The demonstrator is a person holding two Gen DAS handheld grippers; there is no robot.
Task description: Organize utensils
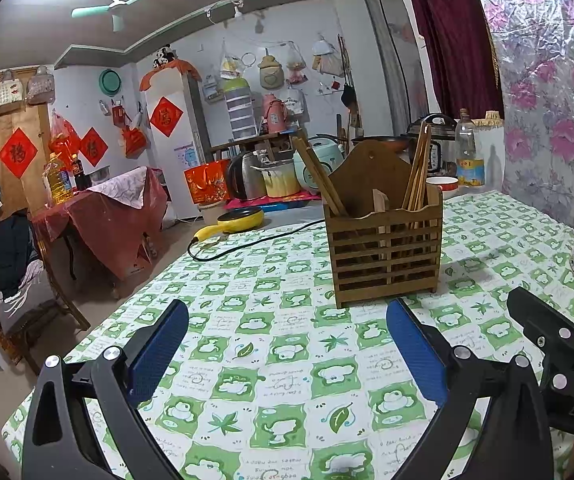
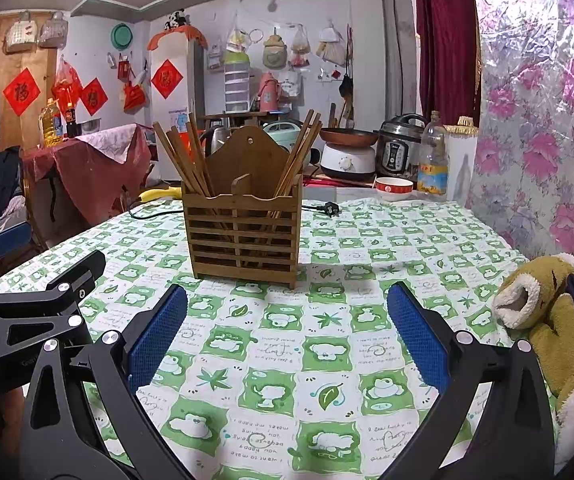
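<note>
Both grippers, left (image 1: pixel 287 344) and right (image 2: pixel 287 332), have jaws wide open, holding nothing, just short of the holder (image 2: pixel 243 232); chopsticks (image 2: pixel 183 156) fill its 2 compartments.

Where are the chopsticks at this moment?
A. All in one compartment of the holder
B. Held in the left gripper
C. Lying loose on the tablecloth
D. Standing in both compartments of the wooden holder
D: the chopsticks lean out of both sides of the holder, split by its middle divider; both grippers' jaws are open and hold nothing.
</note>
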